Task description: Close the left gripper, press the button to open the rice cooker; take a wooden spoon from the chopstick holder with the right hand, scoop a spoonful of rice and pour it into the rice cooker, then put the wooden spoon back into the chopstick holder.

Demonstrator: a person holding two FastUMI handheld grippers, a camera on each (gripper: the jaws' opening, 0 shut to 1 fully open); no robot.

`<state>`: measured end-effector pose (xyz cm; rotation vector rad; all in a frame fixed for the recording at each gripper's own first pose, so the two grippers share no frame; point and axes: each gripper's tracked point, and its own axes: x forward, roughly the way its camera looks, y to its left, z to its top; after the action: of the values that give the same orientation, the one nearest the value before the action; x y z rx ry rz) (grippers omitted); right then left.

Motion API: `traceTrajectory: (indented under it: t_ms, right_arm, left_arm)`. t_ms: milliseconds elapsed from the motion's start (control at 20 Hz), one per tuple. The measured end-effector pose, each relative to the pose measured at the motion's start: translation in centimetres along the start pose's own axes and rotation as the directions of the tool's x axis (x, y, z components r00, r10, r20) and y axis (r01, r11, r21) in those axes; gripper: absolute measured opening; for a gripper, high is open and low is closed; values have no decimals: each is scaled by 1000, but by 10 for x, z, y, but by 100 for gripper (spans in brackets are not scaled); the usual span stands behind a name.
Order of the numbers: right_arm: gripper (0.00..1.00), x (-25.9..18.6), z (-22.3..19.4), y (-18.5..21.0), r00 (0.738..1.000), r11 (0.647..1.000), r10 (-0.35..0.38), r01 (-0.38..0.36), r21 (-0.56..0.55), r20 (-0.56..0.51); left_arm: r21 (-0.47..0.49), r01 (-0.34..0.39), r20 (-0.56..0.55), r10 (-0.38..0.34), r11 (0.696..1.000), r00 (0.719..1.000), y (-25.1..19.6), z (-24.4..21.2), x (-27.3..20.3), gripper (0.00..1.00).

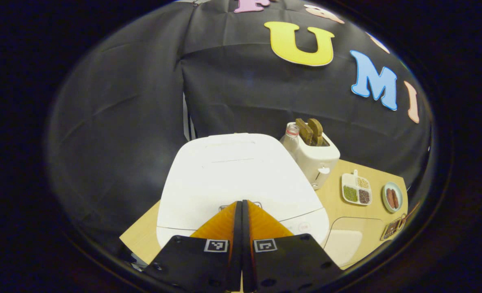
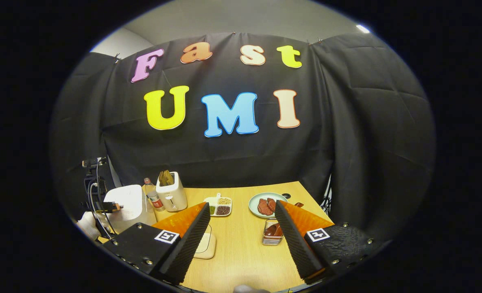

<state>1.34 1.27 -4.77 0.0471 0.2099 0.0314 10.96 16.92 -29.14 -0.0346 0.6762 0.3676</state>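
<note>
1. The left claw (image 1: 241, 203) has its two fingers pressed together. Its tip sits at the front of the white rice cooker (image 1: 236, 175), whose lid is down.
2. The right claw (image 2: 241, 211) has its fingers wide apart and holds nothing.
3. The rice cooker stands at the left edge of the desk (image 2: 241, 252).
4. The chopstick holder (image 2: 272, 236) stands near the desk's right edge, just beside the right claw's finger.
5. A toaster (image 2: 172, 196) stands at the back edge.

No readable text on the rice cooker (image 1: 241, 179), bottle (image 2: 153, 196) or elsewhere.
</note>
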Motion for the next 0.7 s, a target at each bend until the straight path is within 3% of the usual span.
traceTrajectory:
  t_ms: [100, 200, 250, 400, 500, 600, 700]
  right_arm:
    - [98, 1, -1, 5, 1000, 1000, 13, -13, 10, -2]
    - [98, -1, 3, 3, 1000, 1000, 10, -10, -3, 15]
    - [98, -2, 7, 1, 1000, 1000, -1, 1, -11, 32]
    - [98, -2, 16, -2, 997, 1000, -15, 15, -1, 76]
    - [98, -2, 21, -4, 996, 1000, -19, 18, 17, 90]
    - [98, -1, 21, -6, 996, 999, -24, 21, 33, 89]
    - [98, 0, 23, -7, 996, 999, -28, 24, 45, 90]
  left_arm:
    - [18, -5, 55, 4, 1000, 998, 0, 10, -8, 9]
    - [42, -1, 221, -8, 999, 975, -2, 53, -35, 9]
    - [71, 5, 336, -28, 997, 941, -8, 82, -58, 9]
    - [121, 74, 517, -126, 990, 847, -39, 131, -145, 9]
    - [159, 122, 564, -191, 980, 804, -56, 139, -188, 8]
    - [169, 210, 559, -269, 963, 784, -84, 133, -222, 8]
    - [188, 248, 566, -311, 950, 764, -97, 126, -239, 12]
